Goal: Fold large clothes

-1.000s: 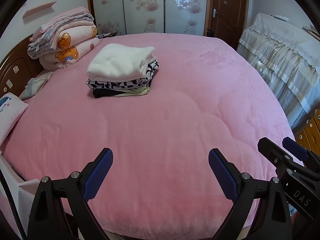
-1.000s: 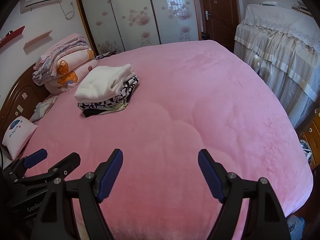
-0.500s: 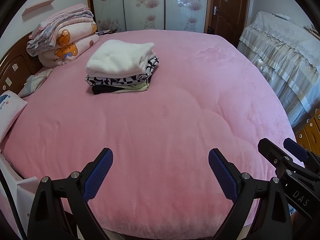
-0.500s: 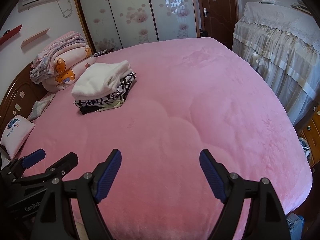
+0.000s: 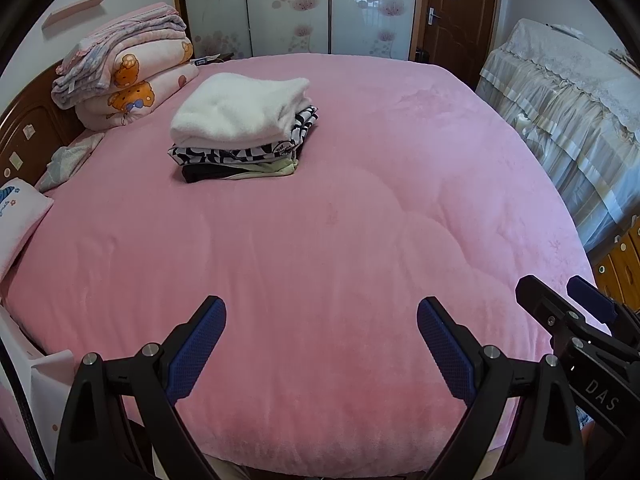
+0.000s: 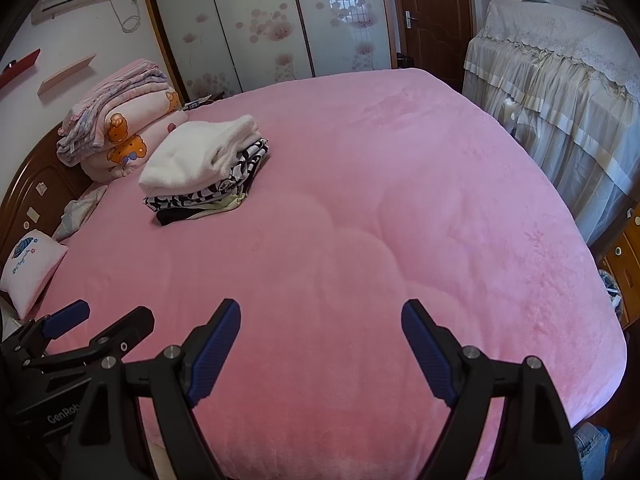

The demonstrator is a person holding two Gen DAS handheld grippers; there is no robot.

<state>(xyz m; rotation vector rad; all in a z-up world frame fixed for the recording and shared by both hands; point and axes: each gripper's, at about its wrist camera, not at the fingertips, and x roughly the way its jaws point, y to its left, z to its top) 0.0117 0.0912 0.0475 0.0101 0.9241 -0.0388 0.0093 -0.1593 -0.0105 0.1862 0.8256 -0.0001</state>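
We find a folded stack point(image 5: 244, 132) done at far left on the bed point(image 5: 360, 220), nothing unfolded in view; left gripper point(image 5: 320, 344) and right gripper point(image 6: 320, 340) both gape empty.

Both cameras look from the foot of the bed point(image 5: 320, 240) toward the wardrobe point(image 6: 260, 20), a little downward, side by side. Both views share the bed, the clothes pile point(image 5: 244, 132) and the door point(image 6: 432, 12).
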